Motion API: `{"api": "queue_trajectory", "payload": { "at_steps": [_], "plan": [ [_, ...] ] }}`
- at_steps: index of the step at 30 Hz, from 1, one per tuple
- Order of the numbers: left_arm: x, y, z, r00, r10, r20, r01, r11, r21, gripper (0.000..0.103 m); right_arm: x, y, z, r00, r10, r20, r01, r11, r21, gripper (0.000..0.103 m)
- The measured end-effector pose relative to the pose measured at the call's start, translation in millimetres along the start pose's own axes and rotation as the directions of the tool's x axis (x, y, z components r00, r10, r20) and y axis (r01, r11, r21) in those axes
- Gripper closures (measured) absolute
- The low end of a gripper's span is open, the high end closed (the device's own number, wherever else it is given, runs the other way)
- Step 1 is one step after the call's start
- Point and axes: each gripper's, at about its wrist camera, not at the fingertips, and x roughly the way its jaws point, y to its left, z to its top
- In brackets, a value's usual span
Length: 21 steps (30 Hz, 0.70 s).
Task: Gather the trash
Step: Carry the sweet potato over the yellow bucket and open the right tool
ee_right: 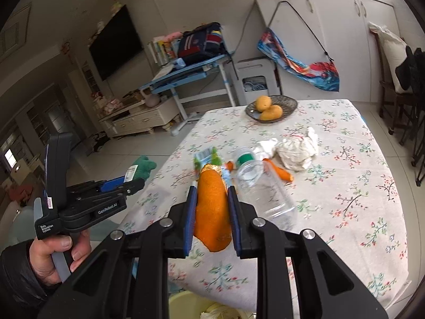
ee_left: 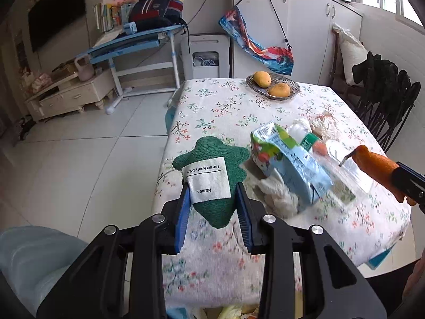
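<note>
Your left gripper (ee_left: 213,199) is clamped on a green terry-cloth piece (ee_left: 212,175), fuzzy and lobed, with a white sewn label facing the camera; the blue pads pinch its narrow tail so the wide part hangs free ahead of the fingers. Your right gripper (ee_right: 212,207) is closed on a strip of orange peel (ee_right: 212,207), pebbled skin outward, curved and stiff enough to stand up between the pads.

Both loads sit lifted off the tabletop (ee_right: 345,186), probably so they can go down into the yellow bin (ee_right: 186,305) that shows just below the right gripper at the table edge, with crumpled waste already in it.

Trash still out, ahead of the right gripper:
- clear plastic bottle (ee_right: 263,183), crushed-looking and lying on its side, green label band, just right of the fingers
- juice carton (ee_right: 209,159), glossy printed card, partly hidden behind the peel
- second peel strip (ee_right: 280,171) beyond the bottle
- crumpled white tissue wads (ee_right: 297,151), soft and irregular, further right

The woven basket (ee_right: 271,106) with two mangoes sits far ahead, likely not trash.

Thin pieces like the peel can slip from flat pads, so keep the squeeze until you are over the bin. Whether the green cloth counts as trash I cannot tell.
</note>
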Motion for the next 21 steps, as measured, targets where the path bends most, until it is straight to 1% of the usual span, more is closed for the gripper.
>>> {"api": "queue_trajectory", "payload": {
  "at_steps": [4,12,21],
  "plan": [
    [-12,1,-12,1.000,0.001,0.004,-0.001,1.000,0.002,0.071,-6,10,-11,1.000,0.012,0.002,-0.012,1.000,-0.019,0.079],
    [-25,3,-29,1.000,-0.004,0.007,0.004,1.000,0.001,0.070,-10,21,-32,1.000,0.022,-0.022,-0.022,1.000,-0.006,0.079],
    [-31,0,-39,1.000,0.001,0.006,-0.001,1.000,0.007,0.070,-10,29,-50,0.998,0.037,-0.060,-0.037,0.999,-0.002,0.079]
  ]
}}
